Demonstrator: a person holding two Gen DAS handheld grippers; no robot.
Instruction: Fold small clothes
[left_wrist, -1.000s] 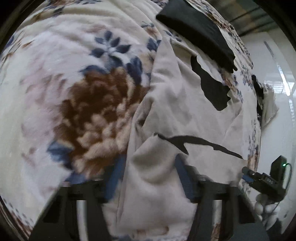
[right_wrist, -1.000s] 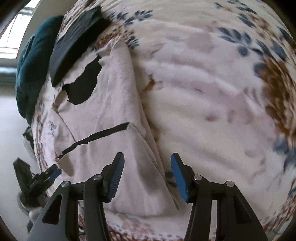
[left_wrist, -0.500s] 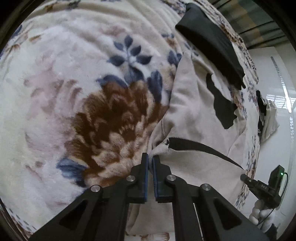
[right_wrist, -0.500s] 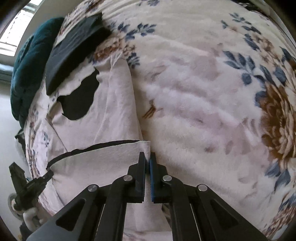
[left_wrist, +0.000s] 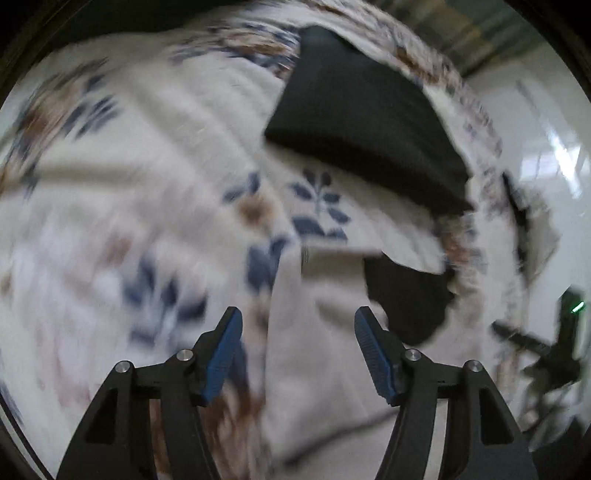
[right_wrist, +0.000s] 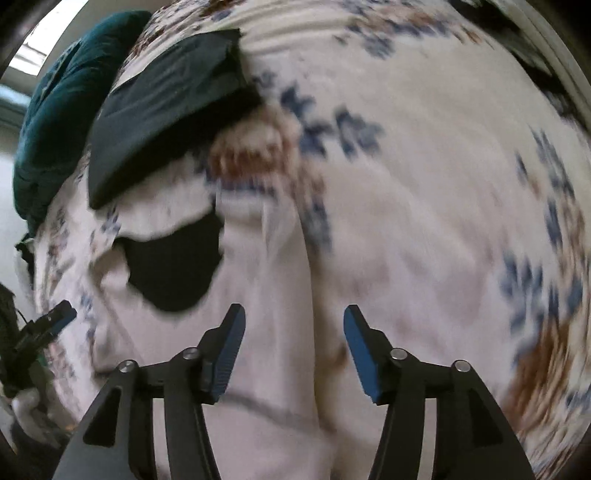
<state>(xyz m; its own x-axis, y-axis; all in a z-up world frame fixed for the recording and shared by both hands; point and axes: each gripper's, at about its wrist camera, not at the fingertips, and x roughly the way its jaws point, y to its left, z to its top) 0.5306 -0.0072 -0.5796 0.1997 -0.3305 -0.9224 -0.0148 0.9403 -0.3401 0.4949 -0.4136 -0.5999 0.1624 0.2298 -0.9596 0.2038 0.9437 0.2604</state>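
A cream garment with black patches (left_wrist: 314, 362) lies folded over on a floral blanket (left_wrist: 110, 221). My left gripper (left_wrist: 297, 325) is open and empty just above the garment's near part. In the right wrist view the same garment (right_wrist: 266, 295) lies under my right gripper (right_wrist: 293, 321), which is open and empty; a black patch (right_wrist: 173, 266) shows to its left. Both views are blurred by motion.
A folded black garment (left_wrist: 365, 136) lies on the blanket beyond the cream one, also in the right wrist view (right_wrist: 162, 110). A dark teal bundle (right_wrist: 62, 110) sits at the far left edge. The other gripper shows at the bed's edge (left_wrist: 535, 343) (right_wrist: 40, 328).
Both grippers were shut on the garment's corners half a second ago; both have now let go, opened, and moved forward over the folded garment.
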